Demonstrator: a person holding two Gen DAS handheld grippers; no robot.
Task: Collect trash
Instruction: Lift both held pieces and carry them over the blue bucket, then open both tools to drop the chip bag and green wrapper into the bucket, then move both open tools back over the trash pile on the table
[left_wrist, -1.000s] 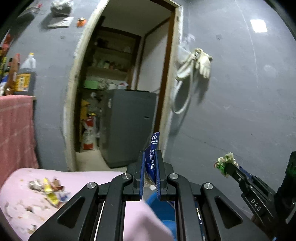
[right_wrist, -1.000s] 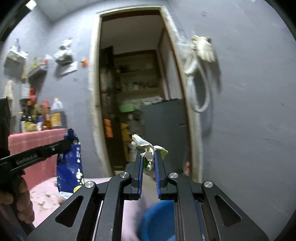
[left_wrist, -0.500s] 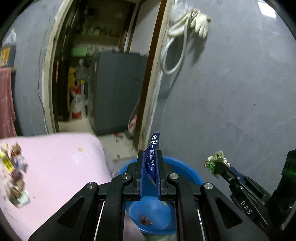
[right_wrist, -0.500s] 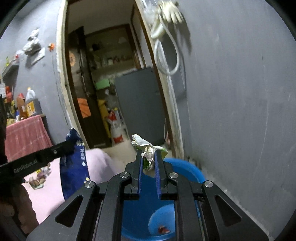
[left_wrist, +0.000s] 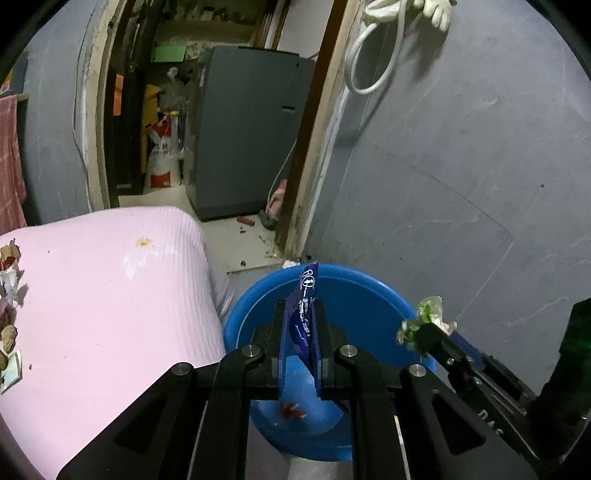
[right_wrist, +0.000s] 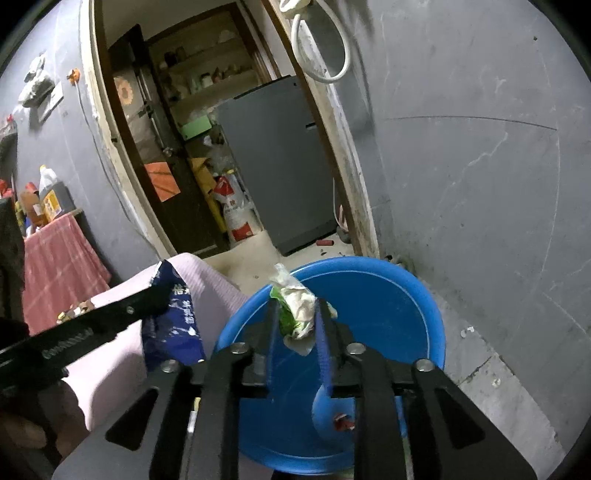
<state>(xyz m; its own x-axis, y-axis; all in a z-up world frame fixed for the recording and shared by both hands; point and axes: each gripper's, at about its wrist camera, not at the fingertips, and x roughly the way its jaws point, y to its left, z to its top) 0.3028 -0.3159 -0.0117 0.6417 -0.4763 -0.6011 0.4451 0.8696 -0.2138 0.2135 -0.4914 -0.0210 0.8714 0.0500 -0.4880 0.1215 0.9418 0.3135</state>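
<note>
Right wrist view: your right hand-held gripper (right_wrist: 297, 321) is clamped on a crumpled green-and-white wrapper (right_wrist: 295, 314) directly above the blue basin (right_wrist: 406, 291). The left hand-held gripper (left_wrist: 300, 332) pinches a blue snack packet (left_wrist: 303, 317) upright (long axis vertical) over the basin's near rim.

A glossy blue plastic basin (left_wrist: 354, 291) sits beside a matt, finely ribbed pink cloth (left_wrist: 110, 295), with a shiny blue foil wrapper (left_wrist: 303, 314), a crumpled green-and-white wrapper (right_wrist: 297, 314) and a rough, scuffed grey plastered wall (left_wrist: 461, 166).
</note>
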